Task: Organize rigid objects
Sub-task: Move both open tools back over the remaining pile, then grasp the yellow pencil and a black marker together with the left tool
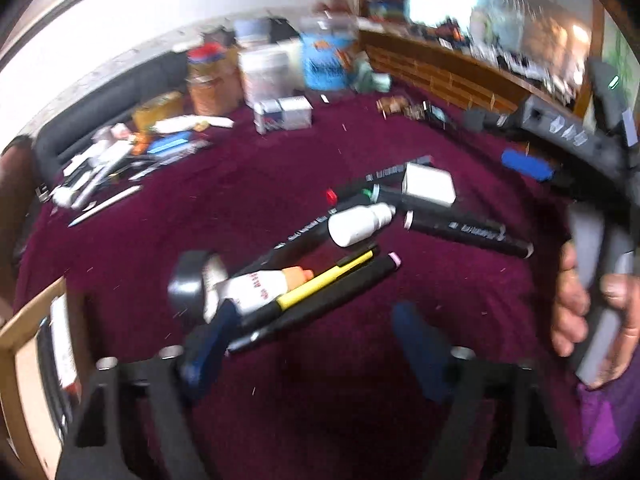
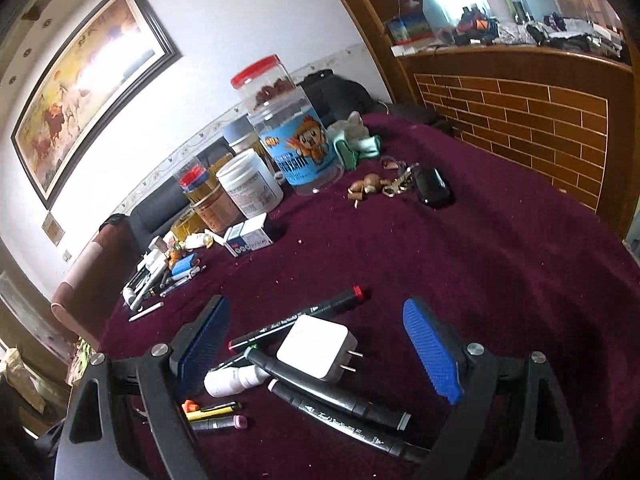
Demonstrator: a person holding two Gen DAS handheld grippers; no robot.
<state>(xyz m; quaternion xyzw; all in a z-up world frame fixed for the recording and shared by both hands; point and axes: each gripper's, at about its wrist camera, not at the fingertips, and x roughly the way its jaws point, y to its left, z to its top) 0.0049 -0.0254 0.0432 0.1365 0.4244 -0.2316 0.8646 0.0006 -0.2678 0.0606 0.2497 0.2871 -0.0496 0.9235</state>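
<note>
A heap of rigid items lies on the maroon cloth (image 2: 500, 264): a white plug charger (image 2: 316, 346), black markers (image 2: 332, 394), a small white bottle (image 2: 232, 380), and a yellow pen (image 2: 212, 410). My right gripper (image 2: 316, 308) stands open, its blue pads on either side of the charger without touching it. In the blurred left wrist view, my left gripper (image 1: 316, 320) is open just short of the heap. The yellow pen (image 1: 324, 280), a white tube with an orange cap (image 1: 264, 288) and a black tape roll (image 1: 188, 284) lie by its left finger. The charger (image 1: 430, 184) is farther off.
A blue-labelled jar (image 2: 304, 148), a white tub (image 2: 248, 184), a small box (image 2: 248, 240) and a pile of pens (image 2: 160, 276) crowd the far left. A black key fob (image 2: 434, 188) lies beyond. A cardboard box (image 1: 24, 344) sits at the near left. A hand (image 1: 580, 304) holds the right gripper.
</note>
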